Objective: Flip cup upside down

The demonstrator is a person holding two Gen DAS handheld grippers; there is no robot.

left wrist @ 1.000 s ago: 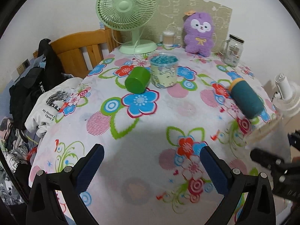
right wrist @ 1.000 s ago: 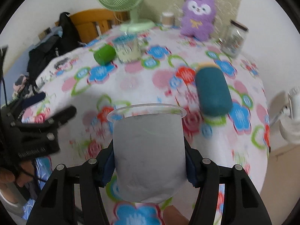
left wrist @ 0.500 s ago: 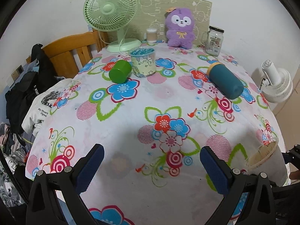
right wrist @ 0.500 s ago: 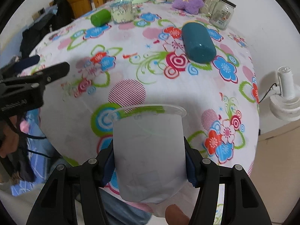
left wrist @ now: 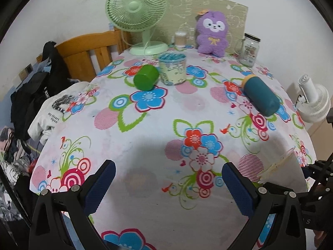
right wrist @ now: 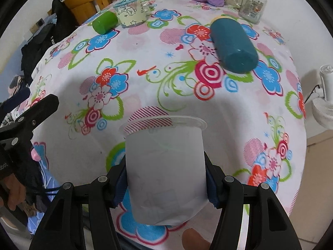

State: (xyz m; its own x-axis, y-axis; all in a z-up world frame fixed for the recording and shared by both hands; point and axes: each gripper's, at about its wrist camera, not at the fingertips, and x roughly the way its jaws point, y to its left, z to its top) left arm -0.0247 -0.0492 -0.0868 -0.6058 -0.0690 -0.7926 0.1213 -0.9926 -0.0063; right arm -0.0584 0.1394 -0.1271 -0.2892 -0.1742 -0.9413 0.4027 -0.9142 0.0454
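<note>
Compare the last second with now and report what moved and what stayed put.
The right hand-held gripper swung over the table's near edge, still clamped on the translucent cup, rim pointing forward. The left hand-held gripper pulled back, staying open. Green cup and teal bottle lie unmoved.

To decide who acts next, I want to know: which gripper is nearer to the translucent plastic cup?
Right. The right gripper is shut on the translucent plastic cup, pads on both sides. The left gripper is open and empty, beside it on its left.
</note>
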